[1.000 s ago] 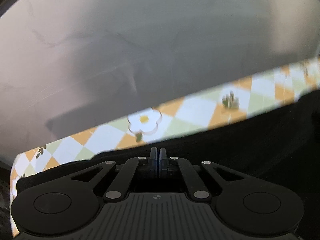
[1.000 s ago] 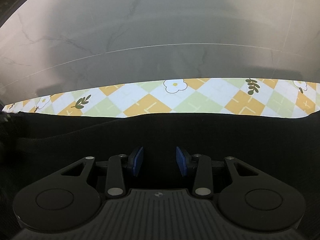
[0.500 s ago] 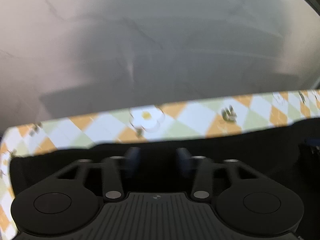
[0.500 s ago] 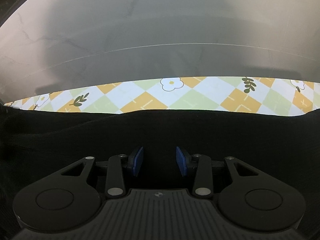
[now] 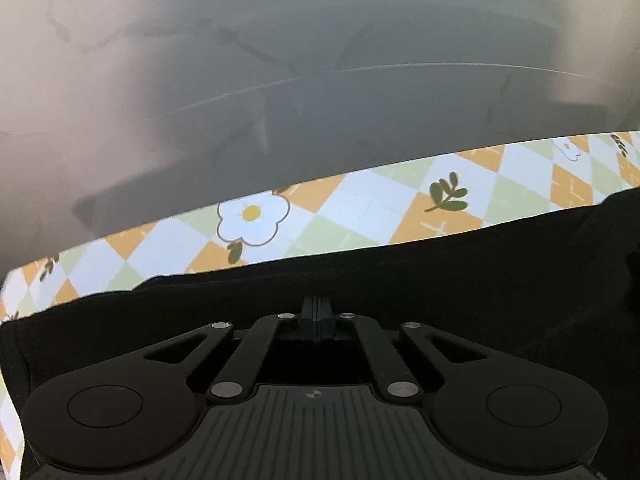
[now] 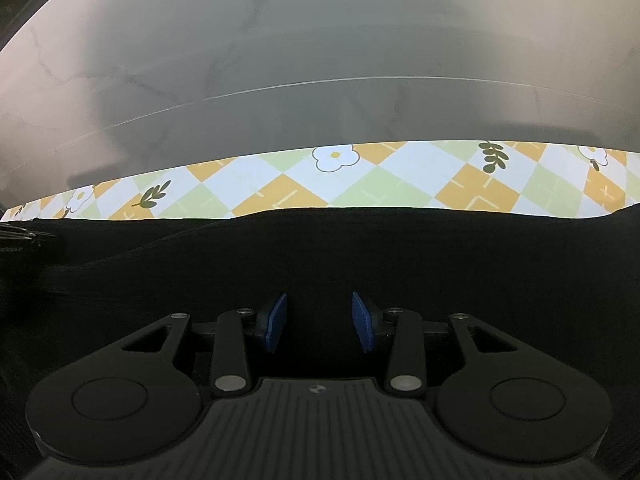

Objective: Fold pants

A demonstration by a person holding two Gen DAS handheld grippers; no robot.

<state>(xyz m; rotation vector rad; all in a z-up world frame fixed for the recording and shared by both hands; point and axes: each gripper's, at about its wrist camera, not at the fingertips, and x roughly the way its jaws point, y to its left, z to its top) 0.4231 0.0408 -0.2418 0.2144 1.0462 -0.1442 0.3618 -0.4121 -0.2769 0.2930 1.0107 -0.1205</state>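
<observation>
Left gripper point(image 5: 316, 312): jaws fully closed, pads pressed flat together low over the pants; whether a pinch of cloth is caught between them cannot be told, since black fabric hides the tips.
Right gripper point(image 6: 319, 322): jaws partly open, blue pads point(image 6: 276, 322) apart with nothing between them, poised just above the fabric.
Pants point(image 5: 400, 292): black, spread flat on the cloth, filling the near half of both views from 3 o'clock round to 9 o'clock; the far edge runs nearly straight across at 12 o'clock from each gripper.
Fabric detail: in the right view a soft ridge or overlapped layer runs from 9 o'clock toward the middle point(image 6: 160, 240), which may be a seam or an earlier fold; too dark to say which.
Progress: judged early or mid-fold. The garment lies smooth but wide, with no compact stack visible. Left to do, likely: secure an edge with both grippers and bring it over.
Cloth point(image 5: 360, 216): checked orange, green and white with flowers and leaves, a bare strip showing beyond the pants at 12 o'clock.
Floor point(image 6: 320, 40): grey marbled surface past the cloth edge, at 12 o'clock, far.
Obstacles: none seen on the cloth. A dark object with faint lettering sits at 9 o'clock in the right view point(image 6: 24, 248), unclear what.
</observation>
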